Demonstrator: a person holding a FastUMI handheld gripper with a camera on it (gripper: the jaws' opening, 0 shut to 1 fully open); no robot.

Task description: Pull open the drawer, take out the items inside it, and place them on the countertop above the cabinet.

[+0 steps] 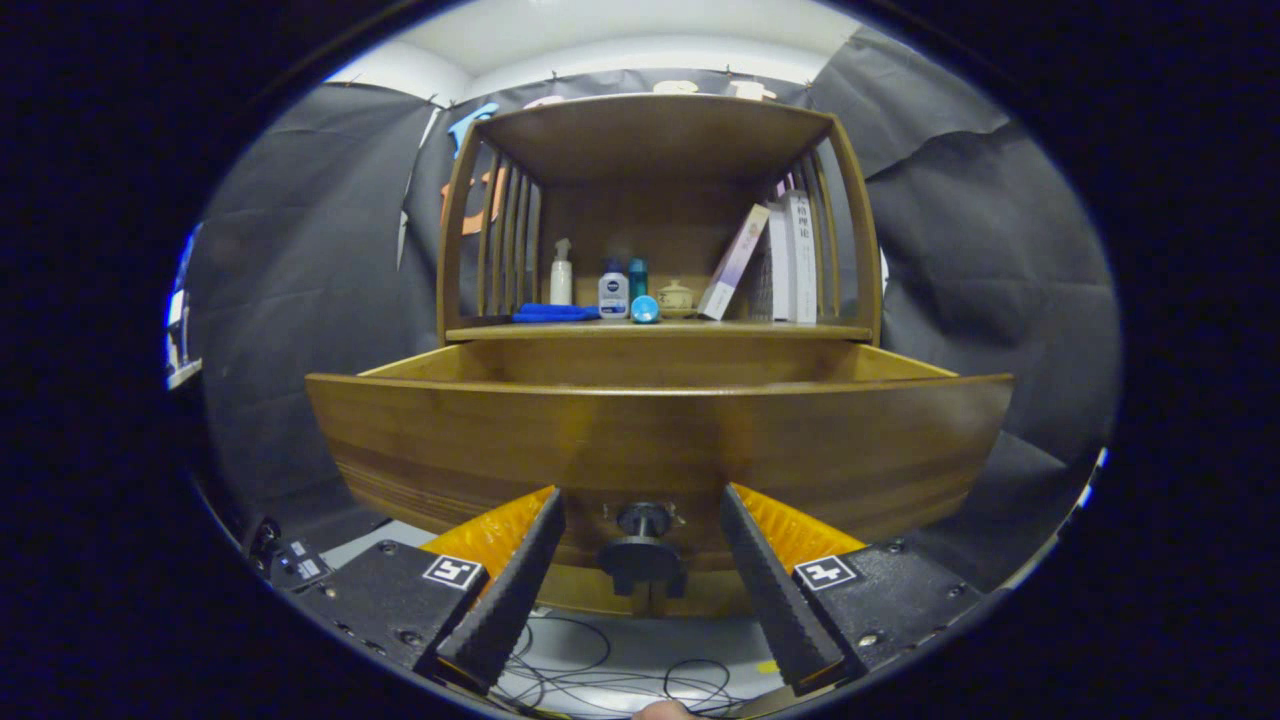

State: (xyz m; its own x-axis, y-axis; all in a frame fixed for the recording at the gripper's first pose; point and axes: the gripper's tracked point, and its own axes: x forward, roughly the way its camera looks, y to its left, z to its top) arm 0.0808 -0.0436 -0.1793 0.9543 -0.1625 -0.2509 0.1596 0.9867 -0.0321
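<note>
Black cloth is hanging behind and to both sides of a wooden cabinet (655, 215) that is taking up the upper centre of the frame. You are holding the gripper (640, 525) low and level, pointing straight at the drawer (660, 440), whose front is spreading across the middle of the frame. Your two fingers (510, 590) are standing wide apart at the lower centre, and the dark round knob (643, 548) is sitting in the gap between them, touching neither. So you are gripping nothing.

The drawer is standing pulled out toward you; its front panel is curving broad and brown, and behind its top edge the two side walls are running back to the cabinet. From this low angle its inside is hidden, so you cannot tell what is lying in it.

Above the drawer, on the countertop (660, 331), a folded blue cloth (553, 313) is lying at the left, then a white spray bottle (561, 275), a small white bottle (613, 293), a teal bottle (637, 275), a blue cap (645, 310) and a small pale pot (675, 296). To their right, books (775, 260) are leaning against the slatted side.

Loose cables (600, 680) are lying on the floor below your fingers.
</note>
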